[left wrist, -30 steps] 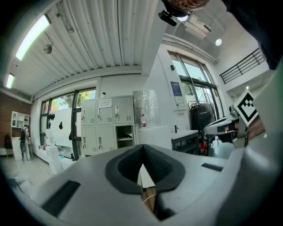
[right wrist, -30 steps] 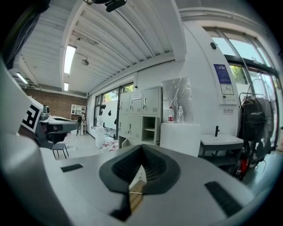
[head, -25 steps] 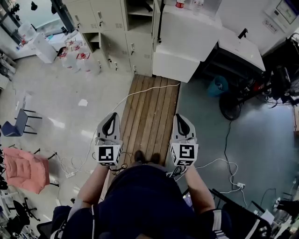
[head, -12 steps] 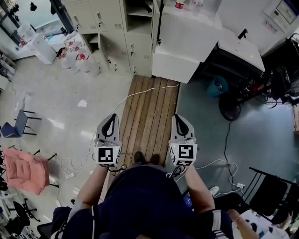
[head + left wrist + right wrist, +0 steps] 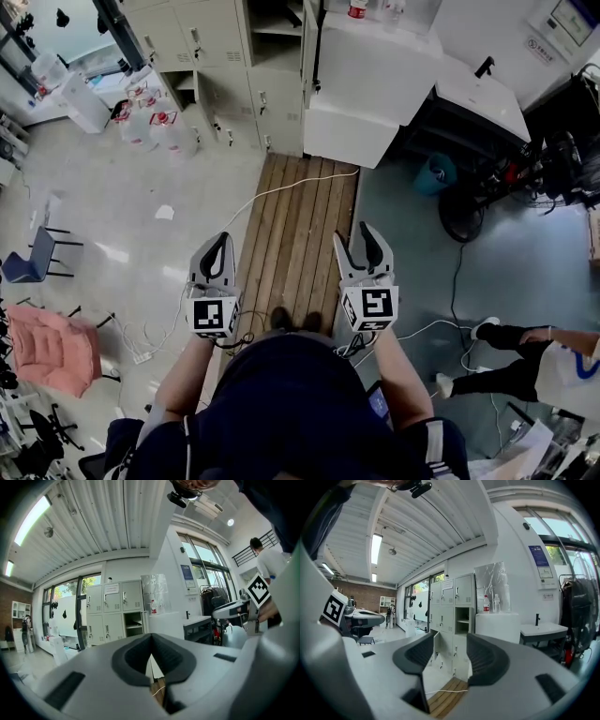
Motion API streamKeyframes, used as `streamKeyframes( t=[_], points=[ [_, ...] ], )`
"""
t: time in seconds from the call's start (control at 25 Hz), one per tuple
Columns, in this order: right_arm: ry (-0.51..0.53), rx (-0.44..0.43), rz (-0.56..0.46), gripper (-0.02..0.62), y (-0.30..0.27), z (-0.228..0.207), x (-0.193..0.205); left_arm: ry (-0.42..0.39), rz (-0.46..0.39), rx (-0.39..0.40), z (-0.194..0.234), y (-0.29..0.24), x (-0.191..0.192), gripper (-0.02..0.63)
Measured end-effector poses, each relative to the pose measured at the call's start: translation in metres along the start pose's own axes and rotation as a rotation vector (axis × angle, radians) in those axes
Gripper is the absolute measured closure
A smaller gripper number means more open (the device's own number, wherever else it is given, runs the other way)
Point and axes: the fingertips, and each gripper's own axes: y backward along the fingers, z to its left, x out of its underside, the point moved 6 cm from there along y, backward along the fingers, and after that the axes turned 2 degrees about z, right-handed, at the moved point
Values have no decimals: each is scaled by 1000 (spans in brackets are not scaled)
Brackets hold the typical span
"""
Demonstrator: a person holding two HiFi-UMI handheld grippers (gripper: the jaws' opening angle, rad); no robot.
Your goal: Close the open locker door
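Note:
The grey lockers (image 5: 225, 56) stand far ahead at the top of the head view. One compartment (image 5: 277, 22) is open, with its door (image 5: 308, 42) swung out edge-on beside it. It also shows as a dark open box (image 5: 134, 624) in the left gripper view and as the same open box (image 5: 463, 619) in the right gripper view. My left gripper (image 5: 214, 251) is shut and holds nothing. My right gripper (image 5: 361, 242) is opening, with nothing between its fingers. Both hover over the wooden boards, well short of the lockers.
A wooden walkway (image 5: 295, 220) leads to the lockers. A white cabinet (image 5: 361, 89) stands right of the open door, and a sink (image 5: 478, 94) beyond it. Water jugs (image 5: 155, 127) sit at the left, a white cable (image 5: 281, 187) crosses the boards, and a person (image 5: 525, 352) is at the right.
The right gripper's jaws have spread apart; they were together before. A person has walked into view at the lower right. The left gripper stays shut.

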Motion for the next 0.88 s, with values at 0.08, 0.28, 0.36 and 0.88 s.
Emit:
streamKeyframes(
  t=[0.08,0.28,0.36,0.88],
  points=[
    [6,-14,-10,312,-2,2,-2,0,-1,1,3,0,0,603],
    [28,-34,-4,174,-9,5,-5,-5,0,3,8,-1,1,603],
    [28,-35,0,169,-12,3,-6,-5,0,5,10,-2,2,603],
    [23,-35,6,175,-48,14,-13,-3,-14,39,36,-5,10,602]
  ],
)
